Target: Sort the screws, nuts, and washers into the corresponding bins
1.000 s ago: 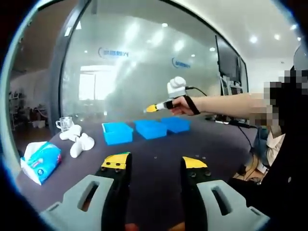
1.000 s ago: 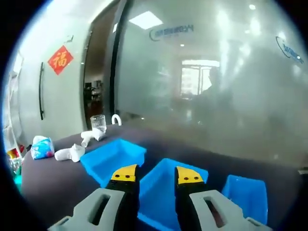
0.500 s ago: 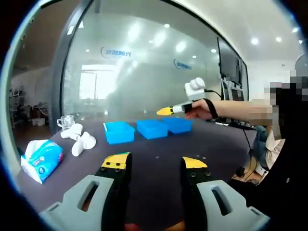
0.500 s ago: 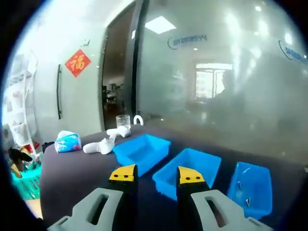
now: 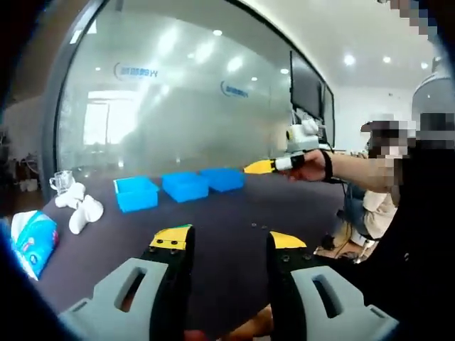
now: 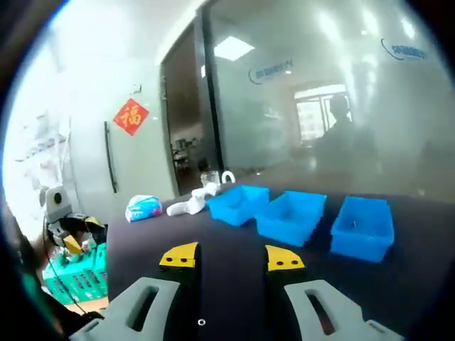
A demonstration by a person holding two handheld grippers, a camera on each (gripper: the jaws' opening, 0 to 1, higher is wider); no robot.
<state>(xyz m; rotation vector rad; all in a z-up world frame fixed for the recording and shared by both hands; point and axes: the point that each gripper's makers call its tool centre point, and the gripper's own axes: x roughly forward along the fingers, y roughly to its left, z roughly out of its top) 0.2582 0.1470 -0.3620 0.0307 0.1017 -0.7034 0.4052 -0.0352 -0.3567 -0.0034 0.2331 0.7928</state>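
Three blue bins stand in a row on the dark table: left bin (image 5: 135, 193), middle bin (image 5: 185, 186), right bin (image 5: 222, 179). In the right gripper view they are the left bin (image 6: 238, 202), the middle bin (image 6: 291, 213) and the right bin (image 6: 361, 220), which holds a few small parts. Small loose parts (image 5: 254, 226) lie on the table, and one small ring-shaped part (image 6: 201, 322) lies low between my right jaws. My left gripper (image 5: 227, 241) is open and empty. My right gripper (image 6: 231, 257) is open and empty, held in a hand above the table (image 5: 274, 165).
A tissue pack (image 5: 28, 238), white rolled objects (image 5: 78, 209) and a glass cup (image 5: 60, 181) sit at the table's left end. A frosted glass wall runs behind the bins. A person sits at the right (image 5: 398, 213). A green basket (image 6: 71, 280) stands beside the table.
My right gripper has drawn back from above the bins to the near side of the table; the bins now lie farther ahead of it. The left view has swung right.
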